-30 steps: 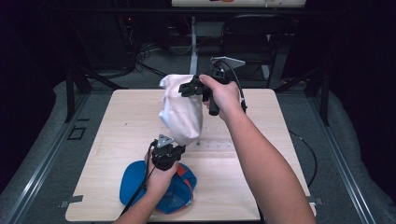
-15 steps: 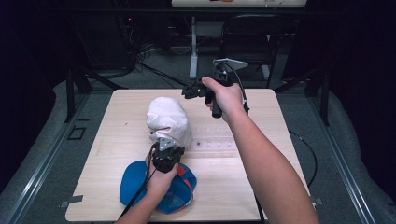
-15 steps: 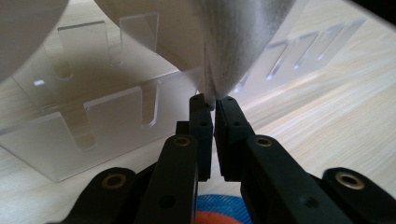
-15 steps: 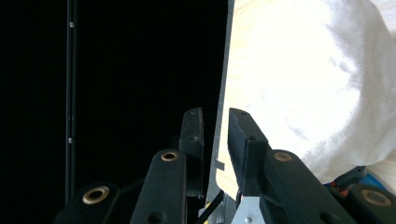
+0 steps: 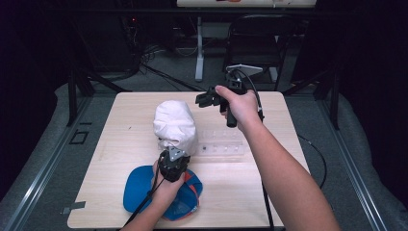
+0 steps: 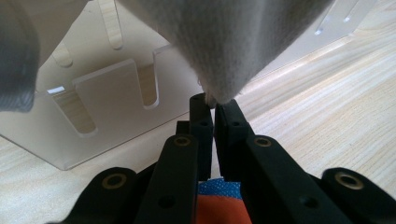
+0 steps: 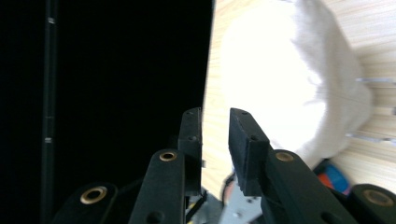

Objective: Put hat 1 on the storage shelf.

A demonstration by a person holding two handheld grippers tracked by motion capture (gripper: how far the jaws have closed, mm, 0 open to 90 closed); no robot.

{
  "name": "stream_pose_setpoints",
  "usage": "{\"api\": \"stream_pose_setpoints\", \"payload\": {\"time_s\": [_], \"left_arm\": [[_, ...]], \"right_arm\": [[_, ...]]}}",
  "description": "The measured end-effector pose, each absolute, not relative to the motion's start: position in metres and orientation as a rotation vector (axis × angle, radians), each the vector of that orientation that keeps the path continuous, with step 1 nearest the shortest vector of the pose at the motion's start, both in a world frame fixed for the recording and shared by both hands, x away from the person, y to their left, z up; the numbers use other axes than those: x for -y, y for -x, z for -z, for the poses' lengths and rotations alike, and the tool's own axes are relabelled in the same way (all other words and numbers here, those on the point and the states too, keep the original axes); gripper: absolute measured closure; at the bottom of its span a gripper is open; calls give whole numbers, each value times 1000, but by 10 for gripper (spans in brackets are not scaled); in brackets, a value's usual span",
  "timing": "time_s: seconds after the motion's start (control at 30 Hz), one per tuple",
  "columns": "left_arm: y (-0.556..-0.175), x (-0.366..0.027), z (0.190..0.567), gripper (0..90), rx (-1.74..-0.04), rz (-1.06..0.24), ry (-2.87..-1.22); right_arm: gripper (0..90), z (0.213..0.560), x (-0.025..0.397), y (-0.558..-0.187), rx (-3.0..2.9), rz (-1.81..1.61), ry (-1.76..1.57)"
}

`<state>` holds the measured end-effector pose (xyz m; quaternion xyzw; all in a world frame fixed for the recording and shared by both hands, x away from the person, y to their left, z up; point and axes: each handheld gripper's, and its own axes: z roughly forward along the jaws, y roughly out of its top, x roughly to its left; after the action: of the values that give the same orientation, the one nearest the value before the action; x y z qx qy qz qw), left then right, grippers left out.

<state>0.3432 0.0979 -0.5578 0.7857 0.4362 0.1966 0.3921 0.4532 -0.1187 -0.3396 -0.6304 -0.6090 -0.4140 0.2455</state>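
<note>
The white cloth (image 5: 174, 126) sits bunched in a soft mound near the middle of the wooden surface (image 5: 120, 159), draped over the left end of a clear acrylic rack (image 5: 222, 147) whose slots show beneath it in the left gripper view. The left hand-held gripper (image 5: 172, 155) has its jaws pressed together on the cloth's lowest corner (image 6: 219, 88), a small pinch right at the tips. The right hand-held gripper (image 5: 204, 99) hovers above and just beyond the mound with its jaws parted and nothing between them. The step in hand looks like spreading or re-draping the cloth, and doing it well probably means bringing the right hand-held gripper down to a free edge well away from the pinched corner, so the fabric can be drawn out flat between two points. The left pinch is shallow, so any pull should be gentle and level or the corner may slip out. A blue and orange cap (image 5: 139, 185) lies at the near edge under the left hand (image 5: 168, 185); lifting the cloth away from it avoids dragging it along.
</note>
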Motion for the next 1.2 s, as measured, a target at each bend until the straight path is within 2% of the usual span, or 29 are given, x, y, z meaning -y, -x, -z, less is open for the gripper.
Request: {"api": "stream_pose_setpoints", "payload": {"time_s": [0.1,0.2,0.43,0.6,0.83,0.87,1.2], "left_arm": [[-342,-101,555,856,-1132,-484,-2003],[-339,-106,554,777,-1145,-451,-2020],[-327,-115,551,667,-1134,-389,-2077],[-327,-116,553,557,-1149,-348,-2114],[-322,-116,560,499,-1129,-356,-2132],[-322,-116,560,491,-1129,-388,-2136],[-317,-111,564,460,-1053,-390,-2152]], "right_arm": [[727,340,121,-448,1756,1107,1732],[715,343,122,-443,1807,1089,1750],[689,357,130,-427,1881,1074,1738],[653,364,136,-417,1907,1111,1728],[627,381,144,-389,2013,1196,1695],[622,385,144,-385,2016,1200,1691],[613,419,141,-356,2085,1208,1643]]}}
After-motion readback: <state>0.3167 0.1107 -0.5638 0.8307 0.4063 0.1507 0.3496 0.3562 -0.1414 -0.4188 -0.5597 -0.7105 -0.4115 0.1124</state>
